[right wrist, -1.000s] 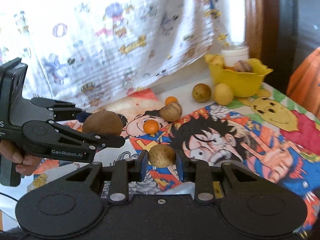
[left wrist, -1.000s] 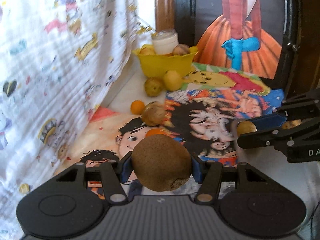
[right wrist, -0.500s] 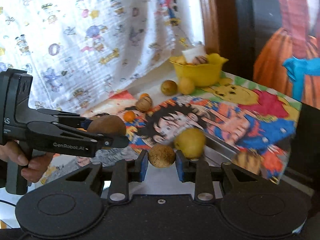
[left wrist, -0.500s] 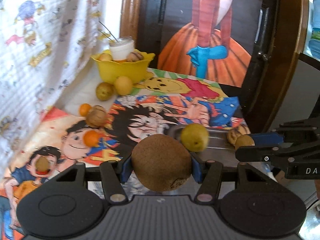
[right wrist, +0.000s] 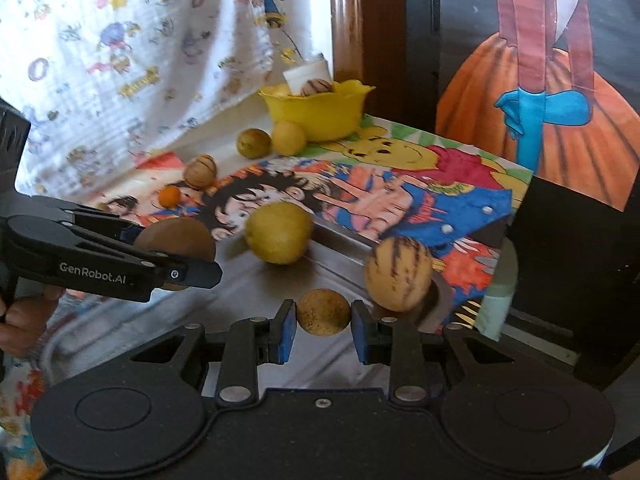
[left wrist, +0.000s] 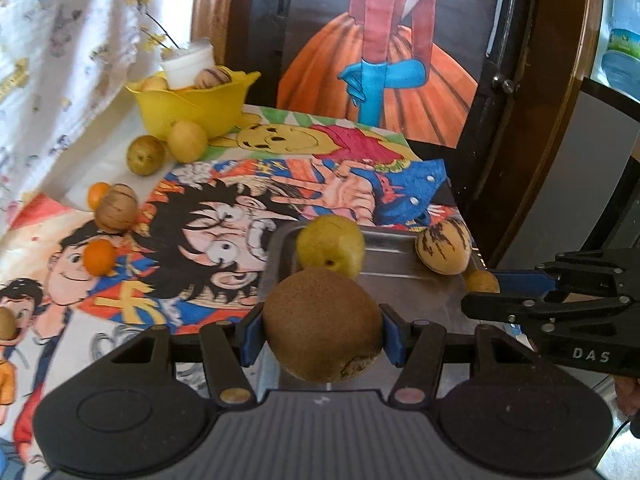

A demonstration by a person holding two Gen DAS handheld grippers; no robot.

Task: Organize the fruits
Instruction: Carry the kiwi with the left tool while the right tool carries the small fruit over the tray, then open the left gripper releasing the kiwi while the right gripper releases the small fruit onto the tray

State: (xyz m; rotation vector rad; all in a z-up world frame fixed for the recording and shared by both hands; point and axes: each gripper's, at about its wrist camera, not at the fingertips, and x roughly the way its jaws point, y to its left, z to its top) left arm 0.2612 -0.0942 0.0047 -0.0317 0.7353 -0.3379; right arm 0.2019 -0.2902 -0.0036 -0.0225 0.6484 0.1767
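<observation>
The kiwi [left wrist: 322, 330] sits pinched between the blue fingers [left wrist: 251, 336] of the left gripper [left wrist: 320, 338], carried just above the near edge of the metal tray [left wrist: 400, 280]. Its long axis runs roughly up and down and slightly toward the camera, with the rough stem scar at the lower near end; gripping across the short width likely gives the pads the firmer hold. The right gripper [right wrist: 323, 316] has its fingers pressed onto a small round brown fruit [right wrist: 323, 312], held over the tray's right part (too round to show any axis). On the tray lie a yellow-green fruit [left wrist: 331, 245] and a striped melon-like fruit [left wrist: 443, 245], well apart, so both carried fruits are probably headed there. Further out on the cartoon-covered desk [left wrist: 224, 208] loose fruits remain beside a yellow bowl [left wrist: 192, 106].
</observation>
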